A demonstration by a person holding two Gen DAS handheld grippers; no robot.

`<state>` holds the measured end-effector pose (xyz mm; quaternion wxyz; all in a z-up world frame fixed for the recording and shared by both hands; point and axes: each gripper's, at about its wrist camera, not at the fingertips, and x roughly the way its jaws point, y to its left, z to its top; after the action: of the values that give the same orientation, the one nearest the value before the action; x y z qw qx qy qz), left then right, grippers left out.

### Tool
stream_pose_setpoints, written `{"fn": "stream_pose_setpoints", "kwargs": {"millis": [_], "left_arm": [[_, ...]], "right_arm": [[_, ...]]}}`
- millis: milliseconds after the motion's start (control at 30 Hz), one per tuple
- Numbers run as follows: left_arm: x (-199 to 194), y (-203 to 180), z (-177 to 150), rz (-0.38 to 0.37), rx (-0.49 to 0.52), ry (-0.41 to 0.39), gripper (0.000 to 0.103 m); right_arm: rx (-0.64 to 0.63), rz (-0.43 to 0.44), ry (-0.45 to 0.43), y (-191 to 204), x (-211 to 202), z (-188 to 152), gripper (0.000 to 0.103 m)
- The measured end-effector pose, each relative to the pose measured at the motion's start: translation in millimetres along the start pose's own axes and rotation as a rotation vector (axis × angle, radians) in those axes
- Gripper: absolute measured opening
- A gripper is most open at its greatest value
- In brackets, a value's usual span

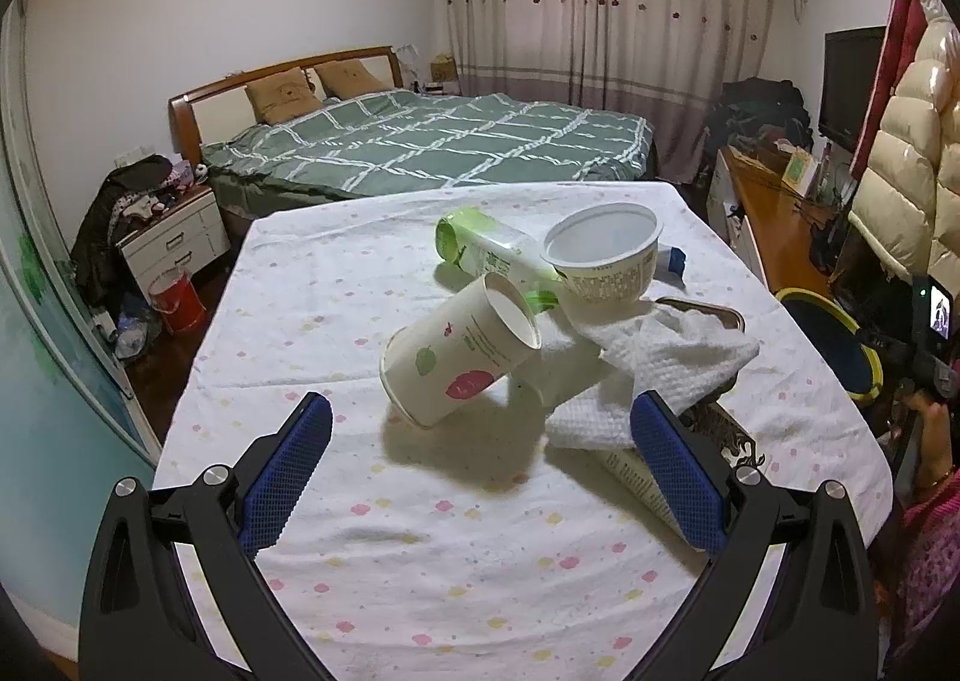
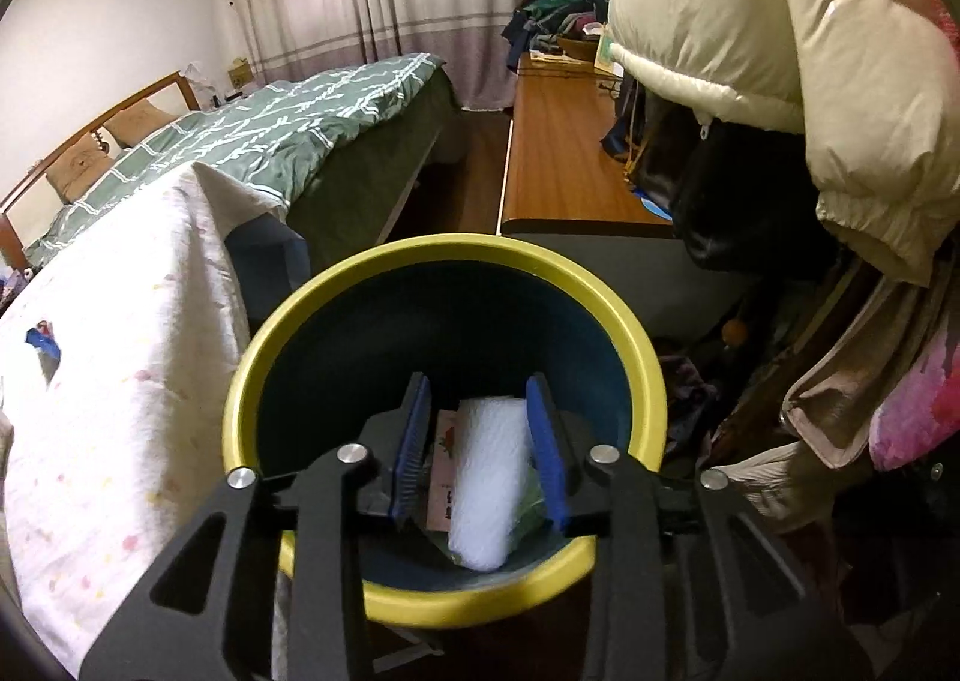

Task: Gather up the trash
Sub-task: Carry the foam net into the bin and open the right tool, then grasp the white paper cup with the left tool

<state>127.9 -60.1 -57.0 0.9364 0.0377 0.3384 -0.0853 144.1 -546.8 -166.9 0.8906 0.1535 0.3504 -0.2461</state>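
Where towel (image 1: 654, 363) drapes | tray (image 1: 720, 315) mostly hidden | basket (image 1: 636, 474) half-covered

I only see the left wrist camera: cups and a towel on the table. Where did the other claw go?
Observer: The right claw is above the yellow-rimmed bin beside the table.
Operator: Is it squeezing something?
Observer: No. A white paper wad shows between its fingers, but a gap is visible at the left finger.
Operator: What else is in there?
Observer: A printed card lies beside the wad.
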Motion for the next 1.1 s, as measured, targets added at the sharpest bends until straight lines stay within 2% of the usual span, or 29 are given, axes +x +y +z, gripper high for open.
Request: {"fn": "stream_pose_setpoints", "kwargs": {"millis": [233,367,567,800,900,1100], "left_arm": [[14.6,9.2,-2.2,-0.012,0.044,0.005,0.098],[34.6,14.5,-4.1,-0.028,0.070,0.030,0.098],[58.6,13.4,0.8,-0.055,0.137,0.019,0.098],[89.9,12.4,14.2,-0.071,0.230,0.023,0.098],[105.9,6.7,18.4,-0.035,0.315,0.038,0.098],[121.8,0.2,20.1,-0.033,0.419,0.068,0.095]], "right_arm": [[-0.003,0.038,-0.026,7.7,-17.7,-1.3,0.035],[-0.008,0.047,-0.028,11.3,-21.2,-2.5,0.035],[-0.013,0.051,-0.018,15.2,-20.2,-2.6,0.035],[-0.025,0.060,-0.017,22.3,-21.3,-2.5,0.035],[-0.029,0.064,-0.018,22.4,-21.7,-1.9,0.035],[-0.030,0.066,-0.016,22.6,-21.4,-2.1,0.035]]}}
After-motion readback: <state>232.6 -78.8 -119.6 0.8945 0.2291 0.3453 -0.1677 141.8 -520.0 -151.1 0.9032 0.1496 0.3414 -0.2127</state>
